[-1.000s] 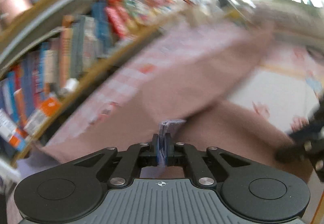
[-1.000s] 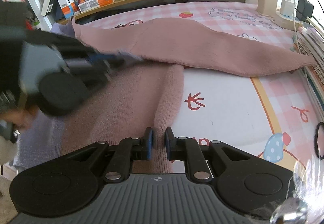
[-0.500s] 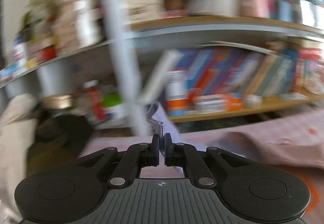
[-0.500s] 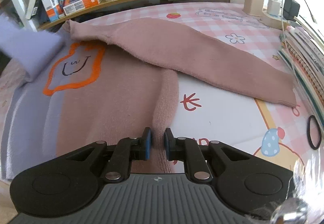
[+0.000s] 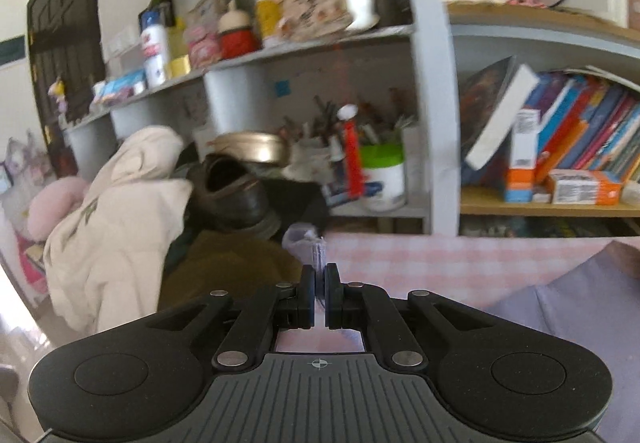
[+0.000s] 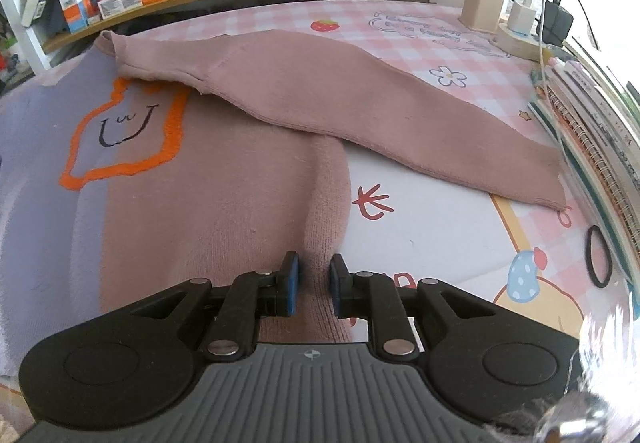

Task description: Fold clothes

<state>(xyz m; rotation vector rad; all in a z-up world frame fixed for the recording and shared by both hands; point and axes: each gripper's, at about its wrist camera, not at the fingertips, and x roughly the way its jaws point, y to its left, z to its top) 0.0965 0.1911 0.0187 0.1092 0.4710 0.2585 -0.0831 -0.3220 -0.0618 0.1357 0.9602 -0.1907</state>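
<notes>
Your fuzzy knit sweater (image 6: 224, 211), dusty pink with a lavender panel and an orange-outlined face, lies flat across the pink checked mat (image 6: 400, 31), one long sleeve (image 6: 360, 111) slanting toward the spiral notebooks (image 6: 592, 131). Your right gripper (image 6: 314, 289) straddles the ribbed edge fold, jaws opening, pads clear of the knit. Your left gripper (image 5: 319, 297) is pressed together on a lavender sweater edge (image 5: 306, 243), before the grey bookshelf (image 5: 436, 115).

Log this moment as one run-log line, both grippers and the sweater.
left gripper: shut on lilac sweater edge, lifted | right gripper: jaws opening, astride pink fold | sweater: flat on mat, pink sleeve spread
</notes>
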